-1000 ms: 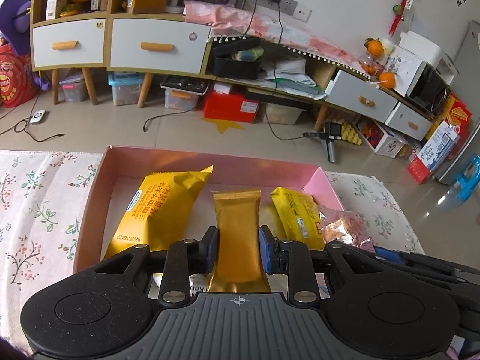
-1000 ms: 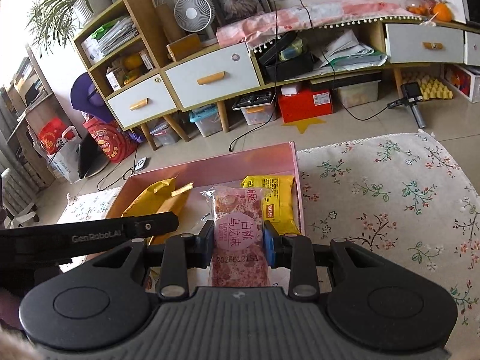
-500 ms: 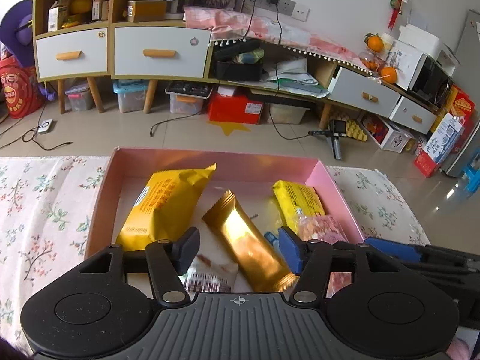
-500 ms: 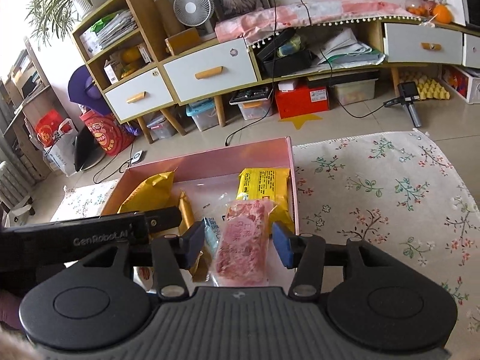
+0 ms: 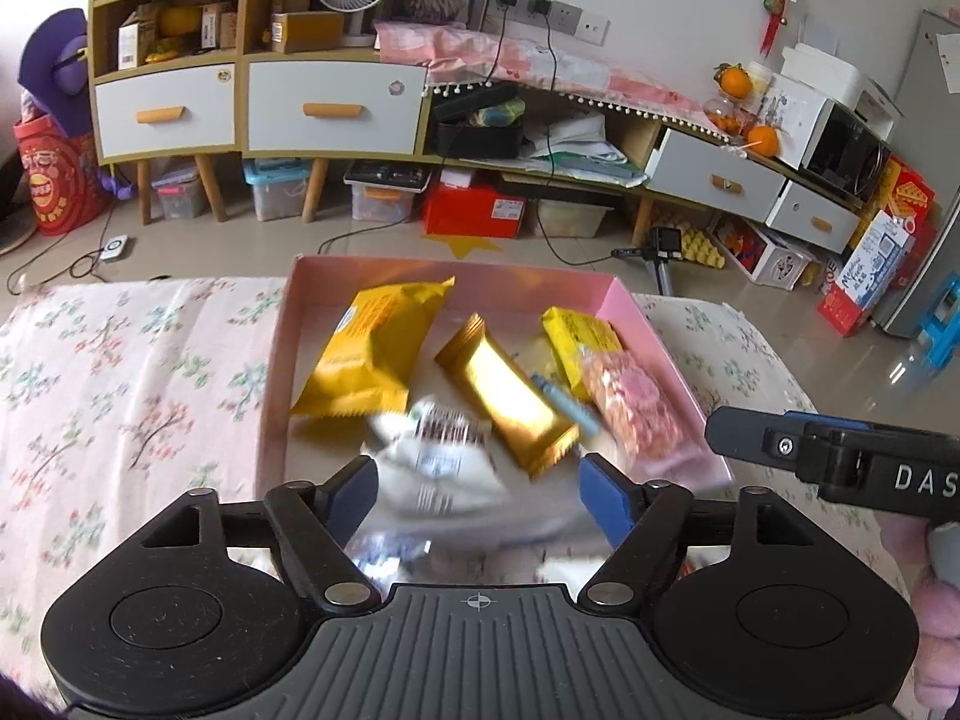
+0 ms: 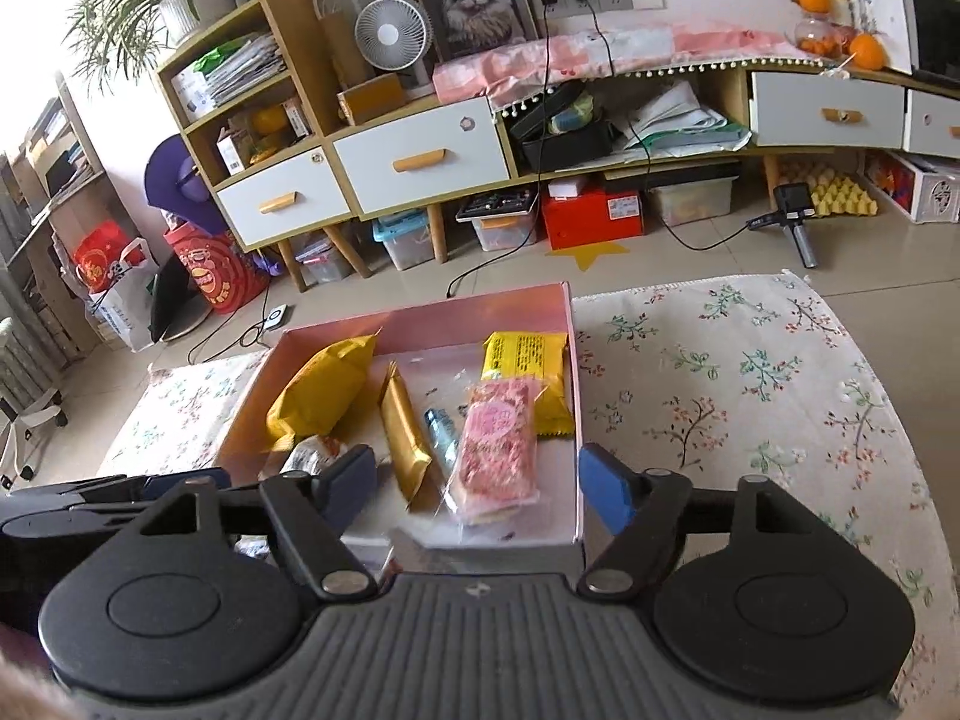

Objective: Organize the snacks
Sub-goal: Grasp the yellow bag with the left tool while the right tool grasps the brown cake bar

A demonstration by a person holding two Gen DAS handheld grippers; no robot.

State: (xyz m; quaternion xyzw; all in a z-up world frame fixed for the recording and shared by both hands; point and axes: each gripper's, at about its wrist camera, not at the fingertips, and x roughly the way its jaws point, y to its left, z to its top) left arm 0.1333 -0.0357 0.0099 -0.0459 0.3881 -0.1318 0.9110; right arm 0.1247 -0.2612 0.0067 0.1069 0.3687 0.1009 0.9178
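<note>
Both grippers, left (image 5: 477,495) and right (image 6: 477,486), now stand open; gold bar (image 5: 507,399) and pink pack (image 6: 495,450) were released into the box (image 6: 420,318).

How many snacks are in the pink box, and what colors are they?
Yellow packets: 2, a big one and a flat one.
Gold bar: 1.
Pink packet: 1.
Blue tube: 1.
White packet: 1.
Total: 6 in the pink box.

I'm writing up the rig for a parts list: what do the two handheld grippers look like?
Both match: the left gripper and right gripper have black ribbed bodies, round side discs, black linkage arms with silver pivot pins, and blue finger pads. White "DAS" lettering marks the right one's side.
</note>
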